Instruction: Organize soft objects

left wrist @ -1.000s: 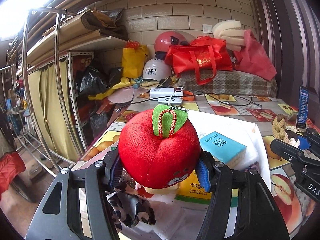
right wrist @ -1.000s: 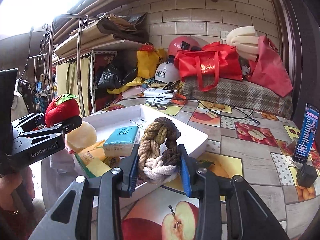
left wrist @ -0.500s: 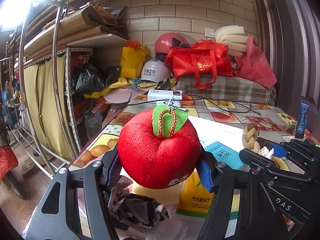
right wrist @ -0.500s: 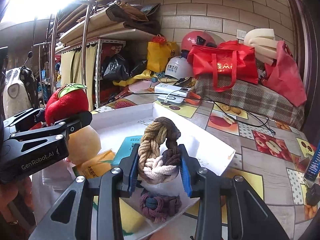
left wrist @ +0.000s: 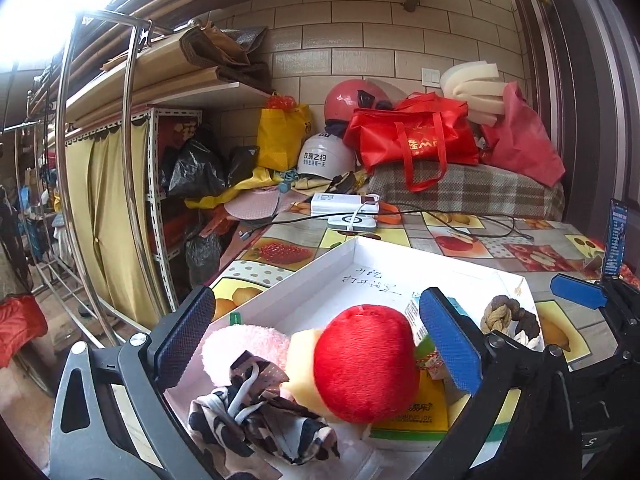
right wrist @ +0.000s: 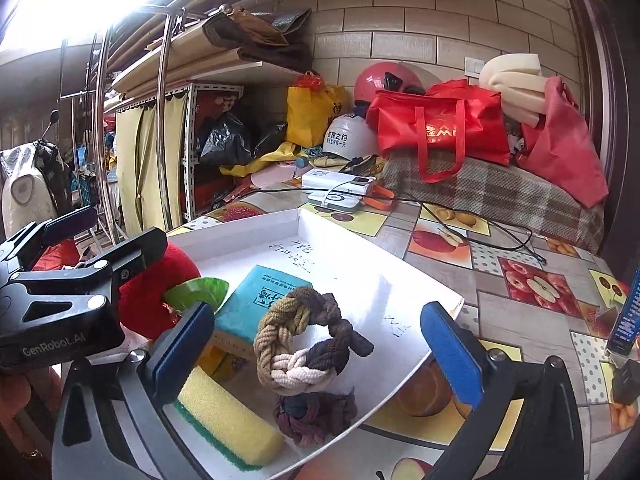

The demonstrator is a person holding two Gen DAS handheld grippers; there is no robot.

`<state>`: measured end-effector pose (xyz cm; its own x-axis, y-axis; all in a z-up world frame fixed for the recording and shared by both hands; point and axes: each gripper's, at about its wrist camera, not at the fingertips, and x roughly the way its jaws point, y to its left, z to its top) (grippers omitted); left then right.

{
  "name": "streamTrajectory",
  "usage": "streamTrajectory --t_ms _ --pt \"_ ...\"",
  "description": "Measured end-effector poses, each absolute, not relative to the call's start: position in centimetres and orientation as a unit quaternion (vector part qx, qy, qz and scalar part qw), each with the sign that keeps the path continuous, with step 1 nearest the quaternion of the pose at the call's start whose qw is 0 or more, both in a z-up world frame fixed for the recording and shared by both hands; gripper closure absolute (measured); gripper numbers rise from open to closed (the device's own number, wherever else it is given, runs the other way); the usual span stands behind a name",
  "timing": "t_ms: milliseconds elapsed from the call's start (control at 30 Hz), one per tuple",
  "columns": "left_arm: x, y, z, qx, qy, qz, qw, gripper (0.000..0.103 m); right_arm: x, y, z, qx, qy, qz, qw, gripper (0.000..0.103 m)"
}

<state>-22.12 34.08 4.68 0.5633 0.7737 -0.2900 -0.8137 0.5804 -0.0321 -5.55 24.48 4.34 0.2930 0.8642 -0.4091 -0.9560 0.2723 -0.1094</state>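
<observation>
A white tray (left wrist: 360, 252) on the fruit-pattern table holds soft things. My left gripper (left wrist: 316, 340) is open; the red plush apple (left wrist: 366, 364) lies tipped over between its fingers on a yellow sponge and a pink plush (left wrist: 244, 350), free of the pads. My right gripper (right wrist: 316, 348) is open; the braided rope ring (right wrist: 308, 340) rests in the tray (right wrist: 360, 256) on a darker rope knot (right wrist: 316, 416), free of the pads. The apple (right wrist: 156, 300) shows at left in the right wrist view, beside my left gripper.
The tray also holds a teal tissue pack (right wrist: 264, 300), a yellow-green sponge (right wrist: 228, 420) and a patterned cloth (left wrist: 256, 420). Power banks and cables (left wrist: 348, 212) lie behind it. Bags, helmets and a plaid cushion (left wrist: 464, 188) fill the back. A metal rack (left wrist: 132, 184) stands left.
Both grippers have opened. The apple dropped out of the left gripper and tipped over in the tray. The rope ring dropped out of the right gripper onto the darker knot.
</observation>
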Motion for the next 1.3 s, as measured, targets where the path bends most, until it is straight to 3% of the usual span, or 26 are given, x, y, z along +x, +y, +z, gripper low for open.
streamTrajectory --t_ms 633,1300 --pt "-23.3 32.6 4.7 -0.102 0.107 0.477 0.867 0.000 -5.2 22.8 4.9 -0.125 0.112 0.563 0.809 0.000" --pt "-22.7 28.6 4.3 -0.105 0.137 0.490 0.855 0.000 -4.2 19.1 4.5 -0.119 0.151 0.542 0.818 0.000"
